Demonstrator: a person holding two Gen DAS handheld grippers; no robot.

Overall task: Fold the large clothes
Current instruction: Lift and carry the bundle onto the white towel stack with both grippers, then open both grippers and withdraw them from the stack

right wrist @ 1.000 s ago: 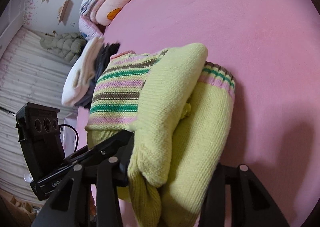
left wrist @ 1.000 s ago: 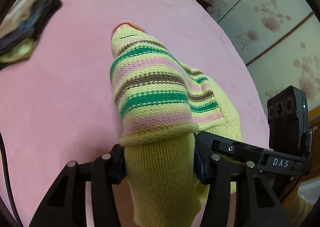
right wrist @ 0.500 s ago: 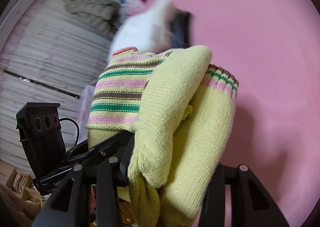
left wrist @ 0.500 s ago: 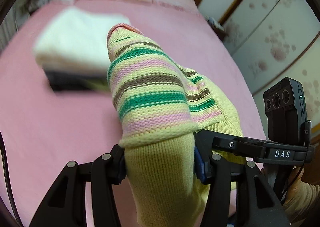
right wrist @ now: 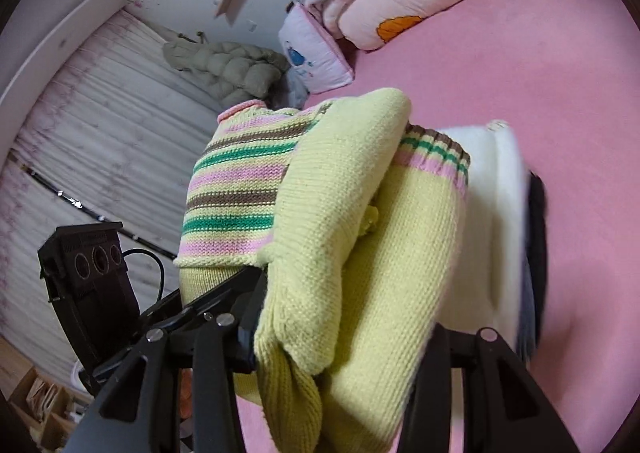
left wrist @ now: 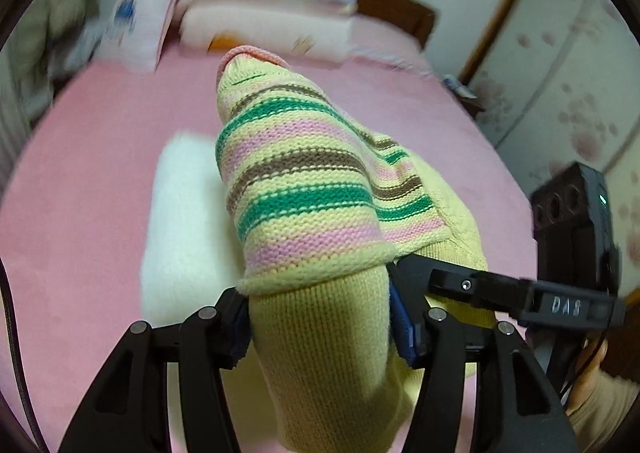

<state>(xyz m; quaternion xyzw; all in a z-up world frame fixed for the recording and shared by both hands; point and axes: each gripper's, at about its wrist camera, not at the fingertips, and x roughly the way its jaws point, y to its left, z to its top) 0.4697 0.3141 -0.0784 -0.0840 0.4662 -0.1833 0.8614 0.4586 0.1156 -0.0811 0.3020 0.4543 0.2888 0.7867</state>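
Counting what I have: one folded sweater [left wrist: 304, 221], yellow-green with pink, green and brown stripes, two grippers, and one stack of folded clothes [left wrist: 188, 221] on the pink bed [left wrist: 80, 157].

My left gripper [left wrist: 320, 327] pinches the plain yellow end of the sweater at the bottom centre of its frame, both fingers [left wrist: 240, 325] pressed into the knit; they have just eased a little wider, the sweater between them. My right gripper [right wrist: 344, 345] clamps the same bundle at the bottom centre of its frame, cloth bulging over both fingers [right wrist: 250, 333]. The sweater hangs lifted between the two, above the bed and over the stack.

Only the left view shows the flowered wall panels [left wrist: 560, 101] at upper right, the right gripper's black body at right, and a hand [left wrist: 588, 369] and cream sleeve at lower right. Only the right view shows the curtain [right wrist: 104, 157] at left, a padded jacket [right wrist: 228, 69] at upper centre, the dark layers [right wrist: 536, 237] under the white top of the stack, and the pillows [right wrist: 400, 1] sharply at top; the left view blurs them.

Both grippers tilt downward toward the bed.
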